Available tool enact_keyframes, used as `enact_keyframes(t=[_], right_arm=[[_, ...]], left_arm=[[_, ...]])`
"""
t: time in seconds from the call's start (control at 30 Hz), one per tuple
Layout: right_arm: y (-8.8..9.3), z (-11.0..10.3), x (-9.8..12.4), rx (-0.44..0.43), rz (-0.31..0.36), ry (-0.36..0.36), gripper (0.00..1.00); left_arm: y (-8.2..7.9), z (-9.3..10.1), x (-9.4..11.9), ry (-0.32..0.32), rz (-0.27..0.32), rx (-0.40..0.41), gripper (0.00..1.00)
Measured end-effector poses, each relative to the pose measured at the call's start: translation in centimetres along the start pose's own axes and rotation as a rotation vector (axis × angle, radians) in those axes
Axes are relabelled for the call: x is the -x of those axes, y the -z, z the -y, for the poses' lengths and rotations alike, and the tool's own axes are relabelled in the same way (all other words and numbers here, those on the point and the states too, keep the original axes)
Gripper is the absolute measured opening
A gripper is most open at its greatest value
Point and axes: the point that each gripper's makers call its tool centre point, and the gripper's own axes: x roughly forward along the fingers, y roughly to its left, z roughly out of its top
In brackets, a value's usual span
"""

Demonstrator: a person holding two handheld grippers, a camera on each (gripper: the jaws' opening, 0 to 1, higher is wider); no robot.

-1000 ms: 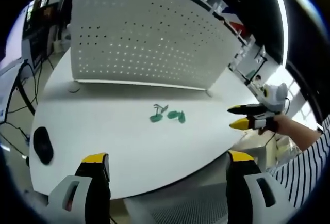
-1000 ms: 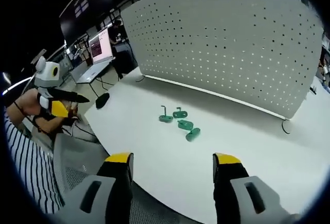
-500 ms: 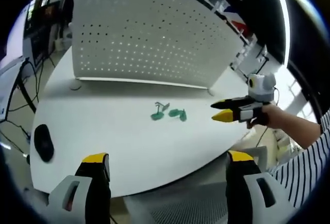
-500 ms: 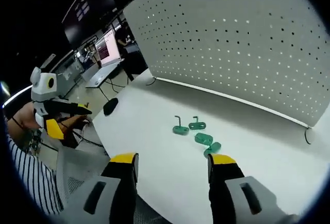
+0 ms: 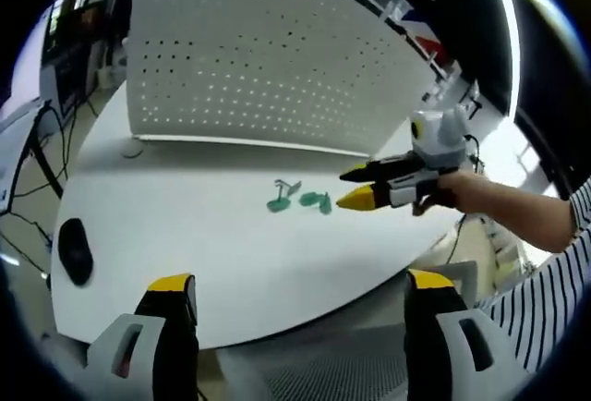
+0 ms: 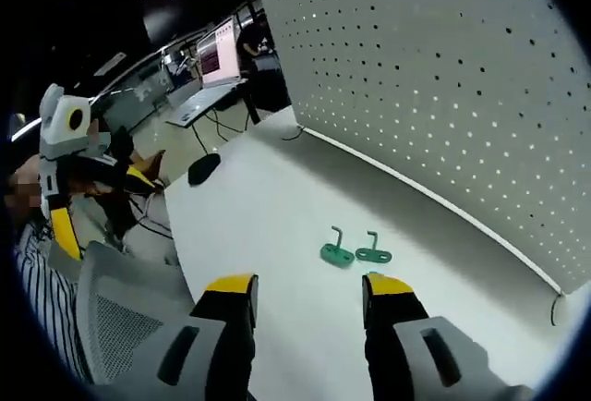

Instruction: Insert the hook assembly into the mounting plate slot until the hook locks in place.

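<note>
Small green hook pieces [image 5: 316, 202] lie mid-table in front of the white perforated mounting plate [image 5: 259, 59], which stands upright along the table's far side. One hook [image 5: 280, 198] lies a little to their left. My right gripper [image 5: 354, 188] reaches in from the right, its yellow tips just beside the green pieces, jaws apart with nothing between them. In the right gripper view two green hooks [image 6: 338, 251] lie just beyond my right gripper [image 6: 309, 285], below the plate [image 6: 443, 78]. My left gripper [image 5: 300, 285] is open, held back at the near edge.
A black mouse [image 5: 74, 253] lies at the table's left end, also visible as the mouse [image 6: 205, 167]. The white table [image 5: 185, 235] has a rounded near edge. A grey mesh chair [image 6: 120, 318] stands below it. Desks and a screen [image 6: 224, 50] are behind.
My right gripper has moved in over the table from the right up to the green pieces. The hooks now sit closer to its jaws. The left gripper stays put.
</note>
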Motion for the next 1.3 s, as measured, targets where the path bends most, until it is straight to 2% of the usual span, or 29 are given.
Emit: enact_keyframes(t=[0.37,0.5,0.7,0.77,0.9,1.03,1.17,1.3], right_arm=[[-0.2,0.4,-3.2,0.045,-0.047,-0.046,0.38],[-0.2,0.7,-4.9,0.128,-0.084,-0.04,0.31],[-0.6,0.9,-6.9,0.166,-0.112,-0.051,0.3],[-0.9,1.1,-7.4,0.199,-0.102,-0.045,0.3],[-0.2,1.7,-8.5,0.23,-0.15,-0.055,0.28],[-0.2,2.2,-9.2,0.249,-0.171,-0.062,0.25],[0.1,2.4,-9.8,0.231,-0.201,-0.086,0.21],[0.0,3.0,-10.4,0.268,-0.223,-0.087,0.18]], left_arm=[[0.3,-0.8,0.6,-0.021,-0.01,0.012,0.94],[0.3,-1.2,0.6,-0.031,-0.007,0.026,0.94],[0.6,-1.3,-0.1,-0.029,-0.025,0.026,0.94],[0.5,-1.4,-0.1,-0.027,-0.022,0.029,0.94],[0.3,-1.4,-0.1,-0.027,-0.023,0.03,0.94],[0.3,-2.1,0.1,-0.038,-0.02,0.04,0.94],[0.7,-2.4,0.1,-0.045,-0.031,0.046,0.94],[0.9,-2.6,0.2,-0.049,-0.033,0.058,0.93]])
